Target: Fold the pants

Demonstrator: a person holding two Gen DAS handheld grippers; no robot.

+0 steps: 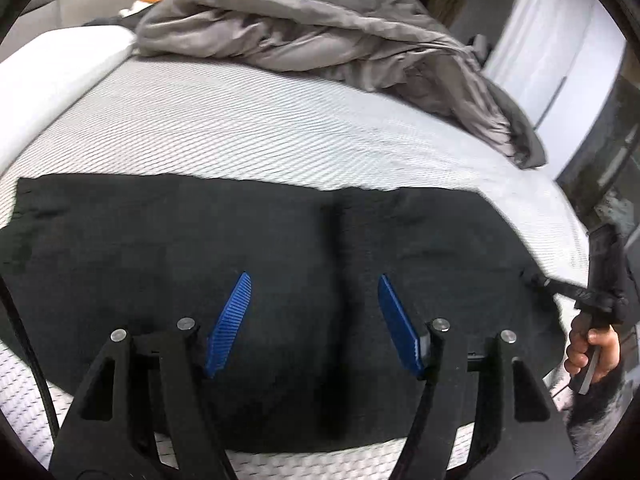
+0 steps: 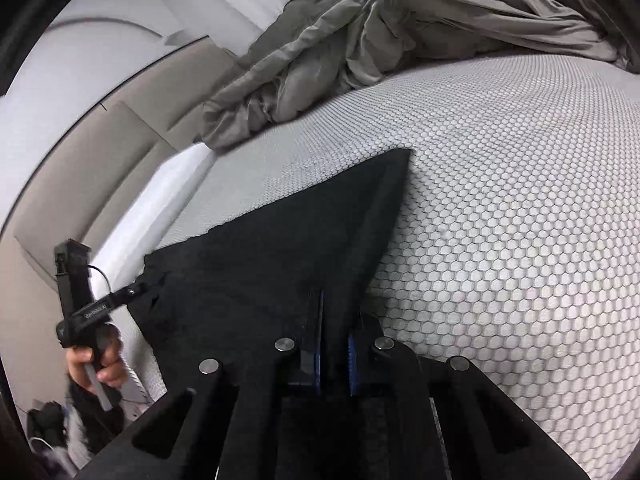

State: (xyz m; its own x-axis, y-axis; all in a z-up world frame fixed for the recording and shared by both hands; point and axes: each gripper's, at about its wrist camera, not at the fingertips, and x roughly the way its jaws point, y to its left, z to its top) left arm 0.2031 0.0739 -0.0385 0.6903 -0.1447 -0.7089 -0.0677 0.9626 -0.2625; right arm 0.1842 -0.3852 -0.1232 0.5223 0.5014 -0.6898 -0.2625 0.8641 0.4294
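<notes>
Black pants (image 1: 180, 240) lie spread flat on the patterned white mattress (image 1: 240, 128), with a seam running down the middle. My left gripper (image 1: 314, 280) hovers over that middle, open, its blue pads (image 1: 228, 324) wide apart with only cloth beneath them. In the right wrist view the pants (image 2: 260, 260) taper to a corner far ahead. My right gripper (image 2: 335, 328) is shut on the near edge of the pants, black cloth pinched between its blue pads (image 2: 351, 354). The left wrist view shows the right gripper (image 1: 536, 278) at the cloth's right edge, held by a hand (image 1: 592, 348).
A crumpled grey duvet (image 1: 300, 28) is heaped across the far part of the bed (image 2: 380, 20). A white pillow (image 1: 52, 68) lies at the far left. The padded beige headboard (image 2: 100, 152) runs beside the mattress (image 2: 500, 220). White curtains (image 1: 560, 52) hang at the right.
</notes>
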